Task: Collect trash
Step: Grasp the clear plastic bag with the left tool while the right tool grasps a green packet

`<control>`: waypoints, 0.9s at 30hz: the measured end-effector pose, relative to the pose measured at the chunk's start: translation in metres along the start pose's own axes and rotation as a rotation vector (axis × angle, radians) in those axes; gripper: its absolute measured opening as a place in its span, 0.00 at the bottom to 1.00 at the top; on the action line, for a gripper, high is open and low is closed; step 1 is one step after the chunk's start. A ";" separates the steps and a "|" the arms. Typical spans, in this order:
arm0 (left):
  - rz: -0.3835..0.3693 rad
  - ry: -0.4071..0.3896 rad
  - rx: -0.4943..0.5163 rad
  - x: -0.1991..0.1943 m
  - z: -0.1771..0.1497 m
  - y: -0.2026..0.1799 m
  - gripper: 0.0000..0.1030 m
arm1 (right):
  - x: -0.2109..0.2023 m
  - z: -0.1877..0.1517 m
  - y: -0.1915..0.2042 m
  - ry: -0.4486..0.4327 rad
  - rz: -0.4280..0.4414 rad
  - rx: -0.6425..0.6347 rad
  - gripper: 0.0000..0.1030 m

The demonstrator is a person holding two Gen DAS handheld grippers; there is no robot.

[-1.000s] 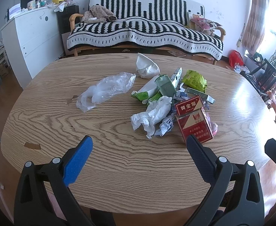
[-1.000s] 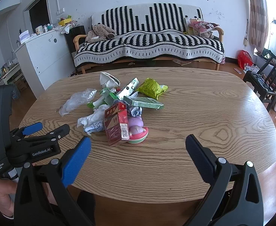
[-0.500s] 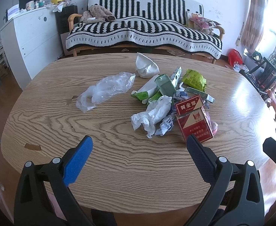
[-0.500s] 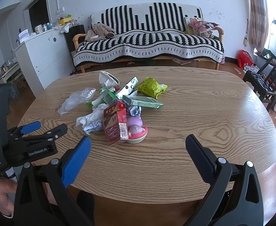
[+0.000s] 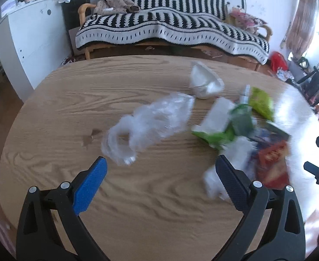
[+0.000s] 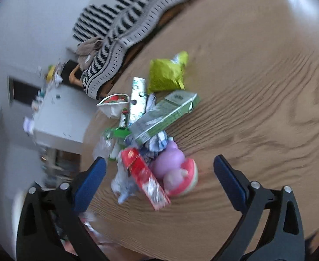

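two hand-held grippers, both spread wide and holding nothing, over a pile of trash on the wooden bench.

the left hand-held gripper (image 5: 160, 173) hangs just short of a crumpled clear plastic bag (image 5: 147, 122), with the bench (image 5: 61, 108) bare to its left. the right hand-held gripper (image 6: 159, 171), its view tilted, frames a red carton (image 6: 145, 179) touching a pink and purple toy (image 6: 176, 171), with a green box (image 6: 163, 117) and a yellow-green snack bag (image 6: 167, 74) behind. both views are motion-blurred.

One red box (image 6: 145, 179) — one clear bag (image 5: 146, 126) (blurred) — two green packets (image 6: 167, 72).
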State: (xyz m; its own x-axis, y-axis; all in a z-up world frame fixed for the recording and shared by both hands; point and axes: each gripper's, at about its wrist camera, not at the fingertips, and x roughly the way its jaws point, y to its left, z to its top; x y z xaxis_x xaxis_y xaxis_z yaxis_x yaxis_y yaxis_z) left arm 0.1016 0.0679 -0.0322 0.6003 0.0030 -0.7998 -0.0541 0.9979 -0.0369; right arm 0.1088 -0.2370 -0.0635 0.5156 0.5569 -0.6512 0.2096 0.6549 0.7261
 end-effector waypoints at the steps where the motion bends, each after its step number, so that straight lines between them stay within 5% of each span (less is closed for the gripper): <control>1: 0.009 0.001 0.015 0.008 0.004 0.002 0.94 | 0.010 0.006 -0.006 0.014 0.017 0.043 0.91; 10: -0.002 -0.020 0.094 0.060 0.029 0.012 0.94 | 0.044 0.039 -0.028 -0.006 0.166 0.215 0.81; 13: 0.011 -0.004 0.115 0.073 0.030 0.010 0.94 | 0.053 0.042 -0.035 -0.003 0.208 0.247 0.64; 15: -0.002 -0.008 0.117 0.076 0.029 0.009 0.90 | 0.056 0.045 -0.038 0.002 0.234 0.256 0.40; 17: -0.030 -0.001 0.122 0.076 0.029 0.007 0.60 | 0.057 0.047 -0.039 0.012 0.270 0.262 0.24; 20: -0.010 0.014 0.114 0.070 0.030 0.006 0.29 | 0.053 0.048 -0.035 0.004 0.304 0.251 0.15; 25: 0.000 -0.024 0.094 0.049 0.032 0.002 0.07 | 0.022 0.044 -0.017 -0.039 0.290 0.162 0.12; 27: 0.001 -0.046 0.086 0.037 0.032 -0.001 0.06 | 0.009 0.040 -0.012 -0.052 0.292 0.127 0.12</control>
State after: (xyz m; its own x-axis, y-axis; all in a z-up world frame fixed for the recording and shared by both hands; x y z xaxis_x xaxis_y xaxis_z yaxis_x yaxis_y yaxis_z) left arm 0.1493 0.0694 -0.0427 0.6366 0.0054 -0.7712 0.0122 0.9998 0.0171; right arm 0.1445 -0.2605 -0.0690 0.6101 0.6829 -0.4018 0.1475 0.4004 0.9044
